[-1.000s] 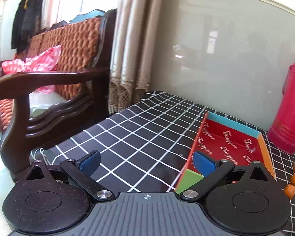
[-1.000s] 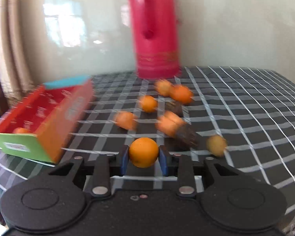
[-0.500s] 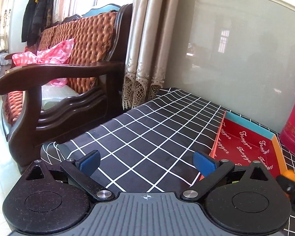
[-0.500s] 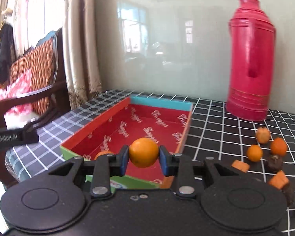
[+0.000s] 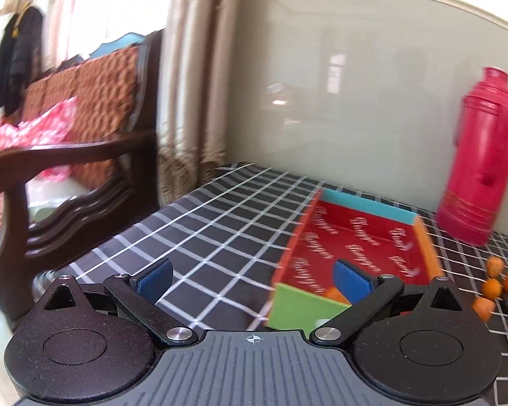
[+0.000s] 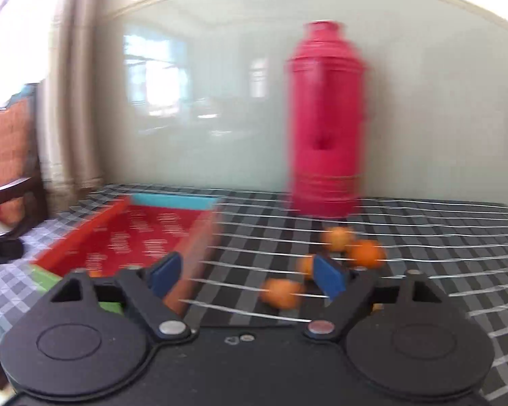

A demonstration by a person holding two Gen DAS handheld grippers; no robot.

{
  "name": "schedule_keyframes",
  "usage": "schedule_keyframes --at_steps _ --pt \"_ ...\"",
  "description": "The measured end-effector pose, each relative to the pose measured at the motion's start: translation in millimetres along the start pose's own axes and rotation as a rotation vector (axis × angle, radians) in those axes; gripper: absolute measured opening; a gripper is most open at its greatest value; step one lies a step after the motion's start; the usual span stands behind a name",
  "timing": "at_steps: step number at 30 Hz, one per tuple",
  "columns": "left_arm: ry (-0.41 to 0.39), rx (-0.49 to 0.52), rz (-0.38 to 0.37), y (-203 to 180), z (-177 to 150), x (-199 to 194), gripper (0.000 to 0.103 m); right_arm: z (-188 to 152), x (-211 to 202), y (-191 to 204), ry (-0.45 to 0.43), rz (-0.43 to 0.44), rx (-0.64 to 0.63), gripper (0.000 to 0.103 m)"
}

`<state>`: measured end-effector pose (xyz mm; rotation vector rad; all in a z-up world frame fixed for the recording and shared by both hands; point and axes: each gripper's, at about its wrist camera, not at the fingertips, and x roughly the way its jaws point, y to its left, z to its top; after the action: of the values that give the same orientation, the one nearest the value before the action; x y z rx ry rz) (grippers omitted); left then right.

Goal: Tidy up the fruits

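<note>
While both grippers pointed slightly downward over the bench (image 5: 199,237), jaws stood wide and empty.
Right gripper (image 6: 244,275) had just opened; one box (image 5: 359,237), one orange (image 5: 335,293) inside; loose fruit too blurred to count.

Glossy red plastic flask (image 5: 478,165)
</note>
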<state>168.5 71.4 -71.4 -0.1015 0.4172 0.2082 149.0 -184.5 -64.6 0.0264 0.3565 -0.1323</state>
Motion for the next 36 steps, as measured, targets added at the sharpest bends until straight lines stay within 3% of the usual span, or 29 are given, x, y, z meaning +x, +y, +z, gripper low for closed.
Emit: schedule_keyframes --at_steps 6,12,17,19,21,24,28,30,36 --pt "-0.039 0.127 -0.174 -57 -7 -15 0.100 -5 -12 -57 -0.032 -0.254 0.035 0.097" --pt "-0.020 0.252 -0.318 -124 -22 -19 0.100 -17 -31 -110 -0.042 -0.412 0.127 0.097" --pt "-0.005 0.372 -0.391 -178 -33 -12 0.100 -26 -48 -140 -0.057 -0.426 0.203 0.097" --pt "0.013 0.395 -0.413 -193 -36 -5 0.099 -28 -54 -146 -0.074 -0.476 0.212 0.097" --pt "0.040 0.416 -0.428 -208 -39 5 0.087 -32 -61 -150 -0.087 -0.516 0.222 0.097" --pt "0.097 0.423 -0.444 -220 -43 22 0.071 -33 -63 -158 -0.087 -0.505 0.253 0.097" --pt "0.115 0.433 -0.431 -230 -48 36 0.068 -35 -66 -165 -0.081 -0.478 0.271 0.097" --pt "0.124 0.442 -0.435 -234 -50 40 0.056 -35 -67 -166 -0.079 -0.475 0.274 0.097" --pt "0.163 0.435 -0.438 -244 -54 50 0.052 -33 -70 -168 -0.095 -0.497 0.287 0.097"
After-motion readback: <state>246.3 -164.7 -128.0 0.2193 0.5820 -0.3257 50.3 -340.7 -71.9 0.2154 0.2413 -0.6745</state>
